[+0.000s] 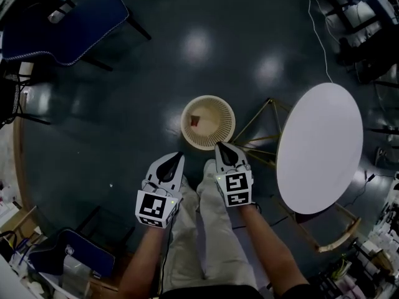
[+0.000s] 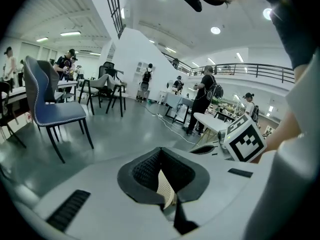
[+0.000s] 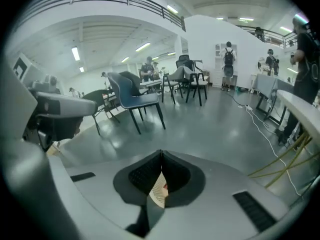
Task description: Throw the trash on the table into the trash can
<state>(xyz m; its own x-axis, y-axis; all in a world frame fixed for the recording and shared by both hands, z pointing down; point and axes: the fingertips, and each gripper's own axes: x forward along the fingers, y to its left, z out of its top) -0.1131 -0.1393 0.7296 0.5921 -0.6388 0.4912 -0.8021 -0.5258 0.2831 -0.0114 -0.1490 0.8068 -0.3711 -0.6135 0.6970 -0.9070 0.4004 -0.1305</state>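
The trash can shows whole only in the head view, and even there the tip of the right gripper overlaps its near rim. In each gripper view it is only a sliver of cream ribbed wall, seen through the hollow behind the jaws. A small reddish scrap lies on the bottom of the can, left of centre. It is probably a wrapper or a bit of paper, but it is too small to tell. A speck of the same red shows in the right gripper view.

The left gripper hangs just beside the can's near-left edge. Both tools are clenched with nothing in them, the black, finely ridged pads meeting in a straight seam.

The table stands to the right of the can, apart from it. Its smooth white oval top hides most of the thin yellow frame, so only a few slanted rods show beneath its left edge. Clutter crowds the picture's right border and stays dark and unreadable.

The floor is dark and glossy, with soft round reflections of lamps. A blue padded chair with pale stitched piping is cut off at the upper left. Pale trousers fill the space below the grippers, and the shoes are hidden behind them.
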